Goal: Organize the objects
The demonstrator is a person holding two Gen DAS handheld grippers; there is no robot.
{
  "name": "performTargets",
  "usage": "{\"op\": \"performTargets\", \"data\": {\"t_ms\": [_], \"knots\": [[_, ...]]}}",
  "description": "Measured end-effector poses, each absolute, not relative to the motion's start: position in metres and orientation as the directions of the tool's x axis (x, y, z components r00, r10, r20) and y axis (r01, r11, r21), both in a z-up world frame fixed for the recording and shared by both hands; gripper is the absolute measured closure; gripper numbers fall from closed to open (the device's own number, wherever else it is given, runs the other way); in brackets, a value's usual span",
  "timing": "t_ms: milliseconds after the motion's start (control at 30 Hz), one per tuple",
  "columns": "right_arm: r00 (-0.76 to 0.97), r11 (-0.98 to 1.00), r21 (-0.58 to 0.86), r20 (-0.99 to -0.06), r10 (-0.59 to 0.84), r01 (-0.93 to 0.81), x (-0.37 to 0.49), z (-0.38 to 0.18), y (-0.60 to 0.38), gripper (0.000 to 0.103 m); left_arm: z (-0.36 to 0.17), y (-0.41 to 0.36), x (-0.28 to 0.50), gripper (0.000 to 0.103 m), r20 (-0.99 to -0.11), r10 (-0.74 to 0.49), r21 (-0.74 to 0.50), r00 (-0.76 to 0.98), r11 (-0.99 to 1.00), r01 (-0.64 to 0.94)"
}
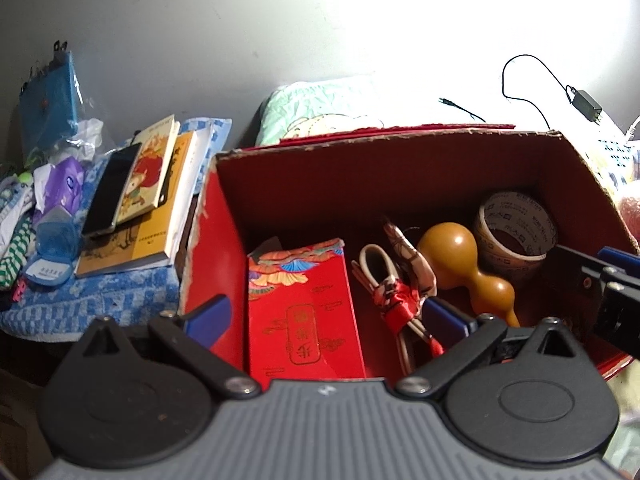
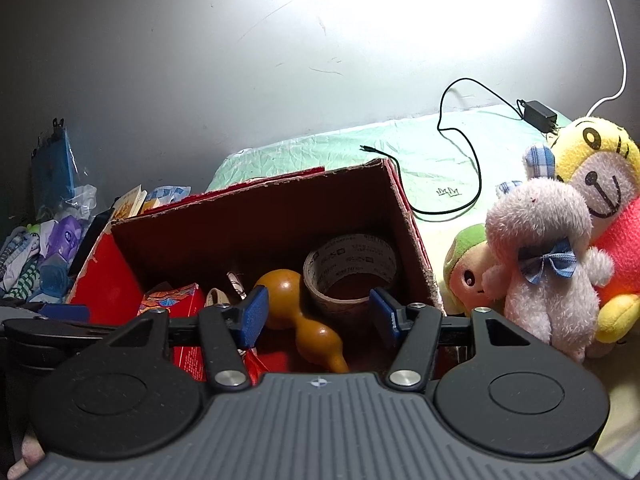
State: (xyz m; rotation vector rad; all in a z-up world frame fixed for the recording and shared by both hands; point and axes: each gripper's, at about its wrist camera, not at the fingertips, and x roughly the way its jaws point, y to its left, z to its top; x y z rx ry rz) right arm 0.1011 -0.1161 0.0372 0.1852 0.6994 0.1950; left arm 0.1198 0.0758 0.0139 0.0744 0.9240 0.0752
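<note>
A red cardboard box [image 1: 224,240] [image 2: 404,208] stands open in front of both grippers. Inside lie a red packet [image 1: 304,312] [image 2: 176,300], a brown gourd [image 1: 456,256] [image 2: 308,320], a roll of printed tape [image 1: 516,232] [image 2: 352,268] and a cord tied with red patterned ribbon [image 1: 396,288]. My left gripper [image 1: 326,318] is open over the box's near left part, with nothing between its fingers. My right gripper [image 2: 320,316] is open above the gourd and tape, holding nothing. The right gripper's fingers [image 1: 612,276] show at the left wrist view's right edge.
Left of the box, books [image 1: 156,208] and a dark phone [image 1: 108,192] lie on a blue checkered cloth [image 1: 100,304] amid small clutter. Plush toys [image 2: 552,248] sit right of the box. A black adapter [image 2: 536,114] with its cable lies on green bedding behind.
</note>
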Motion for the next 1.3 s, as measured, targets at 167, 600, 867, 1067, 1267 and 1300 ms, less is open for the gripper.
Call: {"op": "performTargets", "data": {"t_ms": [167,600,867,1067,1267,1300], "knots": [[0.765,0.966,0.229,-0.598,0.238,-0.121,0.099,0.042,-0.116,0.044,0.018,0.075,0.117,0.001,-0.785,0.095,0.095,0.612,0.995,-0.033],[0.761,0.966,0.229,-0.604,0.238,-0.121,0.096,0.039,-0.118,0.044,0.013,0.073,0.117,0.001,-0.803,0.096,0.097,0.588,0.995,-0.030],[0.749,0.966,0.223,-0.617,0.241,-0.128,0.097,0.036,-0.116,0.044,0.006,0.072,0.118,0.001,-0.814,0.097,0.097,0.572,0.995,-0.030],[0.741,0.967,0.220,-0.626,0.243,-0.131,0.097,0.032,-0.115,0.045,0.001,0.071,0.120,0.001,-0.825,0.089,0.093,0.558,0.995,-0.021],[0.744,0.967,0.216,-0.623,0.242,-0.133,0.097,0.032,-0.115,0.045,-0.005,0.072,0.120,0.001,-0.837,0.085,0.088,0.541,0.996,-0.021],[0.744,0.967,0.218,-0.622,0.243,-0.134,0.097,0.032,-0.115,0.044,-0.005,0.072,0.120,0.001,-0.838,0.085,0.087,0.540,0.996,-0.022]]}}
